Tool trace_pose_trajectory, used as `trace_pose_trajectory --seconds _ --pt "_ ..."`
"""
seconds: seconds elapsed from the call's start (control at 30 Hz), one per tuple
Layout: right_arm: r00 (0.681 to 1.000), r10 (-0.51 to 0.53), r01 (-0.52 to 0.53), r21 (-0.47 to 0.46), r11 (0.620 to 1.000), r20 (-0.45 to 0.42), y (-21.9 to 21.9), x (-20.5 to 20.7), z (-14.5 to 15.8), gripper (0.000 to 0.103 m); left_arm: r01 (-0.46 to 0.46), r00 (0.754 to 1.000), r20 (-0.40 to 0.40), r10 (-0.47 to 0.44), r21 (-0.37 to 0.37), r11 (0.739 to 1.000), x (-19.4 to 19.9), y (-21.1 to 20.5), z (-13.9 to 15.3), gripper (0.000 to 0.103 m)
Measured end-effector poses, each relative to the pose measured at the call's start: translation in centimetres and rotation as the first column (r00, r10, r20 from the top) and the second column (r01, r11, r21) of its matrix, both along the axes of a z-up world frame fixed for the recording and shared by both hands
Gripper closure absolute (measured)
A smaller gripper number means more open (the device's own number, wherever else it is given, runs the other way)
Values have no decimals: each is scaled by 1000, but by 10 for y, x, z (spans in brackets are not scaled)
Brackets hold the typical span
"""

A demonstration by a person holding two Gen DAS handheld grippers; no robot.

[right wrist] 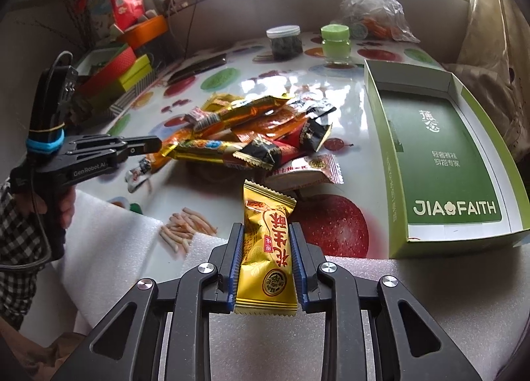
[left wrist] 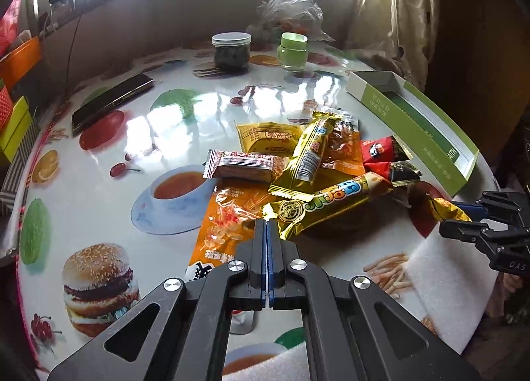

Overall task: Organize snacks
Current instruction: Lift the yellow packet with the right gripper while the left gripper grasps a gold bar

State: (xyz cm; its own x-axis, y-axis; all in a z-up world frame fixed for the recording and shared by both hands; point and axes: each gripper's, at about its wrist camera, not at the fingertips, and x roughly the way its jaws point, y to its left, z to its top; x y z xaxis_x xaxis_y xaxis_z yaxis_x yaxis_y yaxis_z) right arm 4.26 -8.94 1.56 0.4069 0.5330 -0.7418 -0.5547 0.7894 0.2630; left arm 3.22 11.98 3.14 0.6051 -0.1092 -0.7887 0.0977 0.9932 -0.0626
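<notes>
Right gripper [right wrist: 267, 238]: clamped on a gold peanut-crisp packet [right wrist: 266, 248], blue pads pressing its two long edges; the packet stands upright between the fingers, its crimped top poking out past the tips.
Left gripper [left wrist: 267, 225]: jaws pressed together with nothing visibly between them, tips right at the near end of a long gold wafer-stick wrapper [left wrist: 331, 205] and over an orange translucent packet [left wrist: 225, 225]; whether the tips touch either one I cannot tell.
Snack pile [right wrist: 251, 139]: ahead and slightly left of the right gripper, foil and plastic packets overlapping one another; just ahead of the left gripper's tips.
Green box [right wrist: 444, 155]: open and with nothing in it, ahead and to the right of the right gripper, beyond the held packet; likely where the snacks go.
Held packet, handling: light, crinkly foil around a firm small bar; probably slippery and easy to crush, so a mid-body pinch across the width, as now, looks sound.
Wafer-stick wrappers, handling: long, glossy, puffed with air, contents likely brittle; best taken near the middle, not the crimped end, to stop drooping or sliding.
Flat orange packet, handling: thin, limp, lies flush on the glossy tablecloth [left wrist: 198, 109]; an edge or corner pinch seems the only way in.
Risk: overlapping packets may drag along when one is lifted.
</notes>
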Motion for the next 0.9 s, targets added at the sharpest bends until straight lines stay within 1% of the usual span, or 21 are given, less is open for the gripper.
trace_pose_trajectory --seconds 0.07,0.13,0.17,0.2,0.23,0.27,0.3,0.37,0.47,0.53,0.73,0.8,0.9 --pt "1000 -6 6 12 1000 14 -3 -1 7 78 4 1000 11 -4 11 1000 -3 -3 6 103" --pt "1000 -12 12 32 999 23 -7 -1 13 78 5 1000 22 -6 17 1000 -2 -6 11 100" --pt "999 -16 15 39 999 29 -8 -1 17 78 6 1000 27 -7 15 1000 0 -7 13 93" --pt "999 -21 19 42 999 38 -9 -1 20 78 6 1000 28 -6 13 1000 4 -8 15 81" --pt "999 -24 22 45 999 45 -10 -1 23 78 5 1000 28 -6 13 1000 8 -9 16 75" --pt "998 -27 24 50 998 52 -11 -1 26 78 11 999 33 -11 9 1000 12 -11 18 64" --pt "998 -30 27 54 998 59 -13 -1 29 78 24 999 37 -24 -3 1000 16 -14 19 59" --pt "997 -42 38 55 998 71 -15 1 33 78 59 997 42 -58 -37 998 26 -20 21 59" --pt "994 -80 76 52 996 75 -23 8 34 78 68 997 21 -68 -16 998 44 -33 16 59" --pt "992 -100 96 57 994 72 -29 13 34 78 78 997 3 -77 -25 997 55 -38 11 59" --pt "985 -150 145 58 988 83 -43 25 39 78 72 996 -47 -71 22 997 76 -49 -3 59" --pt "982 -167 163 57 985 85 -47 30 40 78 76 995 -62 -73 54 996 80 -53 -7 59" --pt "979 -186 181 57 982 81 -54 36 40 78 83 994 -80 -78 52 995 84 -55 -11 59"
